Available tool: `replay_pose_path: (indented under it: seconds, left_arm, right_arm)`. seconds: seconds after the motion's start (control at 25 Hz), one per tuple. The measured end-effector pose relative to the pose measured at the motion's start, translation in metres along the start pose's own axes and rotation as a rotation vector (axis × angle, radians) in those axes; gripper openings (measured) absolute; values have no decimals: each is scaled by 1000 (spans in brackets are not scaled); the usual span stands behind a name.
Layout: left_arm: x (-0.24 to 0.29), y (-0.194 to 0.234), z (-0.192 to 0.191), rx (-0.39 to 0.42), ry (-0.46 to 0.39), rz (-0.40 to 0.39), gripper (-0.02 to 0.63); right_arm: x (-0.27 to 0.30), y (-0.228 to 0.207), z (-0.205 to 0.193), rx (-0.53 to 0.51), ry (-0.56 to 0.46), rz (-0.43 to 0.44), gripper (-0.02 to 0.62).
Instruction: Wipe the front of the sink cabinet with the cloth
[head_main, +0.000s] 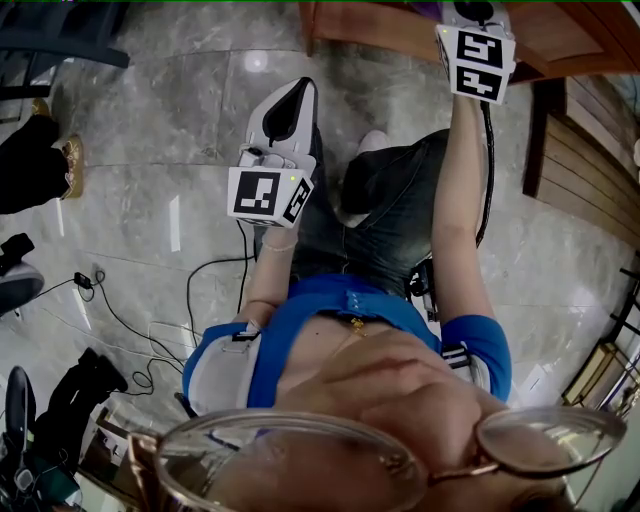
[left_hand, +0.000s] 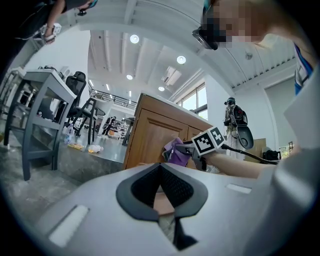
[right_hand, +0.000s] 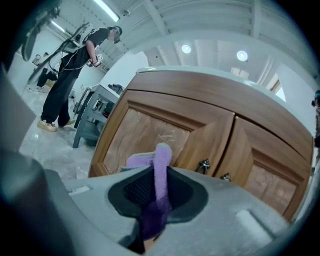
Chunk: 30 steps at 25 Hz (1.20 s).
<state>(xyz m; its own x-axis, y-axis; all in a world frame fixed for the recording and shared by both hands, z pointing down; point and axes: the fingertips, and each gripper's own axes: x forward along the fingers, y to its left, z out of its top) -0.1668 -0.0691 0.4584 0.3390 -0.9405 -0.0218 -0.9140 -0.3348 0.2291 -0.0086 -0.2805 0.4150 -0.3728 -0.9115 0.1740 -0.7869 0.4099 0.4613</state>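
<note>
The wooden sink cabinet (right_hand: 200, 135) fills the right gripper view, with two panel doors and small metal knobs (right_hand: 203, 165). My right gripper (right_hand: 159, 167) is shut on a purple cloth (right_hand: 161, 170), which sticks up between its jaws close to the left door. In the head view the right gripper (head_main: 472, 20) is stretched out to the cabinet (head_main: 370, 25) at the top. My left gripper (head_main: 298, 95) hangs over the floor, well away from the cabinet, jaws together and empty. The left gripper (left_hand: 161, 175) view shows the cabinet (left_hand: 150, 135), the cloth (left_hand: 176, 151) and the right gripper (left_hand: 200, 145) from the side.
Black cables (head_main: 200, 275) trail over the marble floor (head_main: 150, 120) to my left. Another person's shoe (head_main: 72, 160) is at the far left and dark bags (head_main: 80, 395) lie lower left. A grey table (left_hand: 45, 95) and chairs stand beyond; a person in black (right_hand: 75, 65) stands further off.
</note>
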Motion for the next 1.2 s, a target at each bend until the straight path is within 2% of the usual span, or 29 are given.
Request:
replay_pose_path:
  seconds: [0.24,1.2]
  left_arm:
    - [-3,6,0,5,2,18,1]
    - [-17,24,7,29,-6,100,2]
  right_arm:
    - [4,13,4,-6,-20,44,57]
    - [46,139,58,-61,-141,338,57]
